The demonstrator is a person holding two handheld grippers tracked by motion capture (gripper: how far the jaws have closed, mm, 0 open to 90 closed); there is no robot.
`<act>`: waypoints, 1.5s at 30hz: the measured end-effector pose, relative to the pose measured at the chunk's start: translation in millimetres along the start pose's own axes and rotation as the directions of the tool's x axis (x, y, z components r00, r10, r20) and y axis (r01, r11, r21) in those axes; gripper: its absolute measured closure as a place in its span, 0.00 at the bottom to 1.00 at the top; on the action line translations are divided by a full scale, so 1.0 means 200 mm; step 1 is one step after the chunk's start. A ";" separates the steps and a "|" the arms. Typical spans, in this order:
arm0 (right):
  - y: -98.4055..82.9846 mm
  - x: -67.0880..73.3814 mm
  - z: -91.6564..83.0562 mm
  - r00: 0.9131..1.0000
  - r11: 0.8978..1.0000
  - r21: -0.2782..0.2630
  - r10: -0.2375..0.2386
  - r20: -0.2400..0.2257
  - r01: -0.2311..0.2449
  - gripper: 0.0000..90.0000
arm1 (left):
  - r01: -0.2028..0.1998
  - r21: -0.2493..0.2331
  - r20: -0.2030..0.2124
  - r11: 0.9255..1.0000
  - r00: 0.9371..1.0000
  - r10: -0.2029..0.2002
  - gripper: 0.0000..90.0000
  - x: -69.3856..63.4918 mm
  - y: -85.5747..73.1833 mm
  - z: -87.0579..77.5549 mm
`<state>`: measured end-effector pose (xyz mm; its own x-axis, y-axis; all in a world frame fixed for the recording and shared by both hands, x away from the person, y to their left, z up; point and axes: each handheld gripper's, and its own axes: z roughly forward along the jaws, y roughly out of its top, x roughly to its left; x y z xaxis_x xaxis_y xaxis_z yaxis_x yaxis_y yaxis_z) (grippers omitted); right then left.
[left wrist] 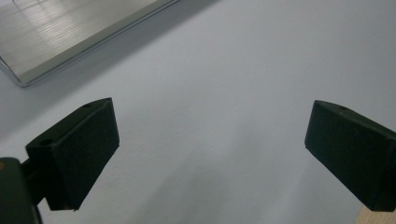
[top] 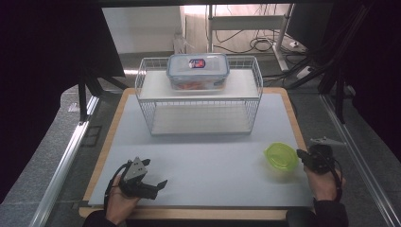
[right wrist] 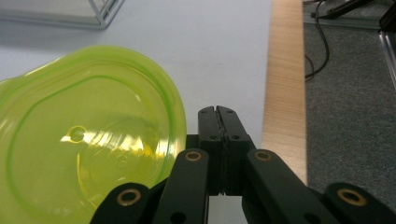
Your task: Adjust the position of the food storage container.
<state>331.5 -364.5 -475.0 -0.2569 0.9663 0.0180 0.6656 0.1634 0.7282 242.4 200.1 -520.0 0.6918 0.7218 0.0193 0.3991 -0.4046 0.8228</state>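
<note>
A translucent green bowl (top: 281, 156) sits on the white mat (top: 213, 151) at the near right. My right gripper (top: 300, 154) is just right of it, jaws pressed together with nothing between them. In the right gripper view the bowl (right wrist: 84, 135) looms at the left, its rim beside the shut gripper (right wrist: 217, 112); whether they touch I cannot tell. My left gripper (top: 155, 172) rests at the near left, held by a hand. Its jaws stand wide open over bare mat (left wrist: 210, 149).
A white wire rack (top: 140, 80) stands at the back of the mat, with a clear lidded container (top: 197, 71) holding something orange on its upper shelf. The rack's base (left wrist: 70, 32) lies ahead of the left gripper. A wooden board edge (right wrist: 282, 84) borders the mat.
</note>
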 end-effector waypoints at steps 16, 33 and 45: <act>0.00 0.10 -0.01 1.000 0.999 0.013 -0.030 -0.008 0.030 1.00 | -0.008 0.012 0.005 1.000 1.000 0.008 0.03 0.00 0.00 0.01; 0.07 0.32 0.09 0.988 0.997 0.019 -0.068 -0.136 0.071 1.00 | -0.014 0.023 0.007 1.000 1.000 0.013 0.03 -0.01 0.00 0.01; 0.02 0.32 0.03 0.994 0.998 0.019 -0.051 -0.102 0.053 0.97 | -0.016 0.037 0.006 0.999 1.000 0.016 0.03 -0.01 0.00 0.02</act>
<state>322.1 -299.9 -474.5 -0.3602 0.9315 0.0505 0.6639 0.2179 0.7153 243.2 195.9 -522.6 0.7019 0.7117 0.0292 0.4095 -0.4367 0.8010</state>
